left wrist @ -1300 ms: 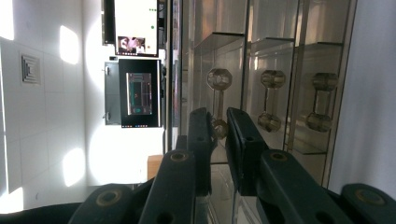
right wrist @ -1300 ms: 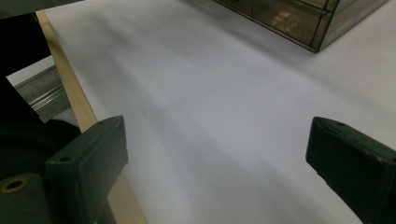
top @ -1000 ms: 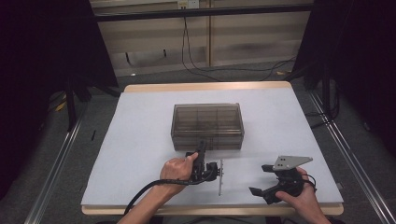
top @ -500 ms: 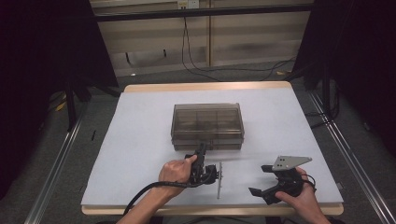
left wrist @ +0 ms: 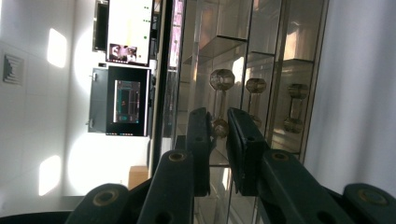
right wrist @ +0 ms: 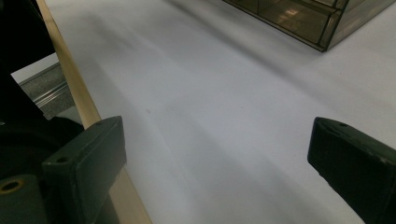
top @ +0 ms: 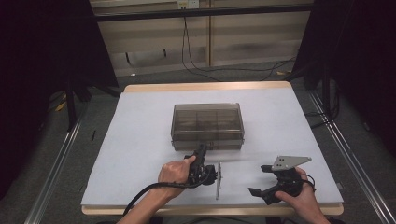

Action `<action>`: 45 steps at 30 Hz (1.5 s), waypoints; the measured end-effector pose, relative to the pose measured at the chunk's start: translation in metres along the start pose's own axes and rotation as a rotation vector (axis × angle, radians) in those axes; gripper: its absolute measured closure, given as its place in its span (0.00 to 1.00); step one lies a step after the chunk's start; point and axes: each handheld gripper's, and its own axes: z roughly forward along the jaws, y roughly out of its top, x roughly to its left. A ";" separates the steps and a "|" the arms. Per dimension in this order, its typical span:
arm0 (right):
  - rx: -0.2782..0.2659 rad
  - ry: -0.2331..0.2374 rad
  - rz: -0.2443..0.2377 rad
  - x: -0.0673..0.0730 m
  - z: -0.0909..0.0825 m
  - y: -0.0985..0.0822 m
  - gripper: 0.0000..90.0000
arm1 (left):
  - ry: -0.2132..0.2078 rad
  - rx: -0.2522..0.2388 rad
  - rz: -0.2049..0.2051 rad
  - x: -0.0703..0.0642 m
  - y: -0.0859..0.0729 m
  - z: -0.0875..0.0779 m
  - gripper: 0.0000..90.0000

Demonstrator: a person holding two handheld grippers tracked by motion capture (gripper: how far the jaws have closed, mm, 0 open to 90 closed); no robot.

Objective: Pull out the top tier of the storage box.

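The left tongs are rolled on their side at the front face of the smoky transparent drawer box, which stands near the middle of the white worktop. In the left gripper view, their 2 black jaws are clenched on a small faceted knob of one drawer. The right tongs rest released near the front right edge of the worktop, well apart from the box, with nothing between the jaws.
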 end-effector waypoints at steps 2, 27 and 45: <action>-0.002 -0.001 0.001 0.000 0.000 0.000 0.05 | -0.009 -0.015 -0.027 0.001 -0.001 -0.002 0.86; -0.001 0.002 0.001 0.000 0.001 0.000 0.05 | -0.561 -0.277 -0.686 0.061 -0.041 -0.007 0.76; -0.003 0.003 0.004 0.000 0.001 0.000 0.05 | -0.788 -0.351 -0.836 0.090 -0.064 0.010 0.72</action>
